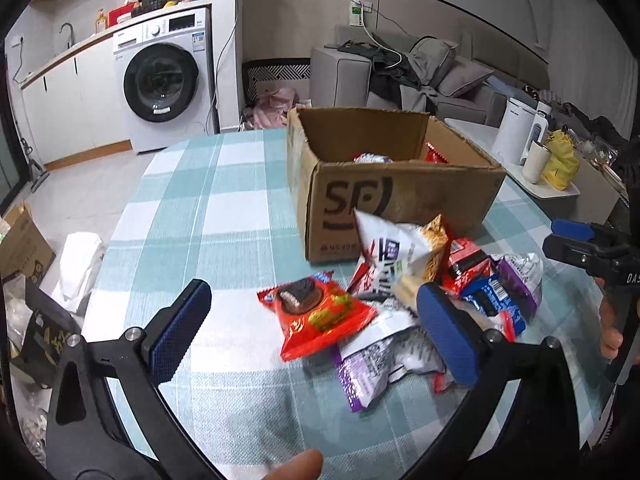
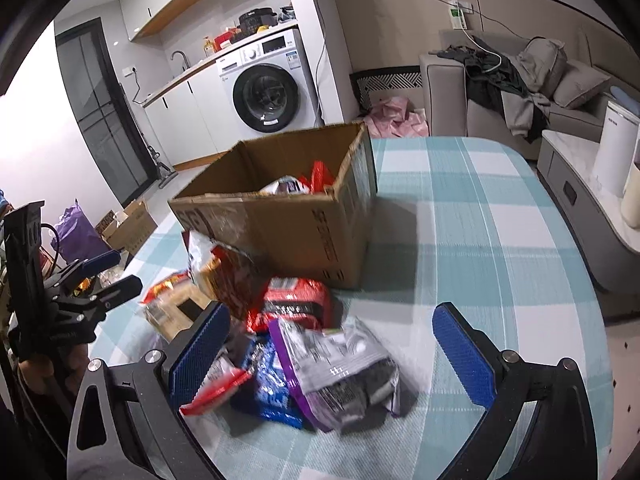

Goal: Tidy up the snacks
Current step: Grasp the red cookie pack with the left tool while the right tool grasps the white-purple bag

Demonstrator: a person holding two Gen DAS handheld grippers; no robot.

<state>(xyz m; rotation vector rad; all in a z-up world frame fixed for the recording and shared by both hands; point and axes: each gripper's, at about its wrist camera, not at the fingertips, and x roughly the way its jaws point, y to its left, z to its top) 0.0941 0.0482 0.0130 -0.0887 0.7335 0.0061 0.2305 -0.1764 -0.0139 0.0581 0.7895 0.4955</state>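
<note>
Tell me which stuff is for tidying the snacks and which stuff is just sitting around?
For the job:
- cardboard box, with some snacks already in it
- snack pile on the table beside it
- red cookie packet
- left hand-held gripper and right hand-held gripper, both open

Just sitting around:
- washing machine
- sofa with clothes
- white kettle
- yellow bag

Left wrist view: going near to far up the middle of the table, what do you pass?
Red chocolate-pie packet → white crisp bag propped against the box → cardboard box, already holding snacks.
</note>
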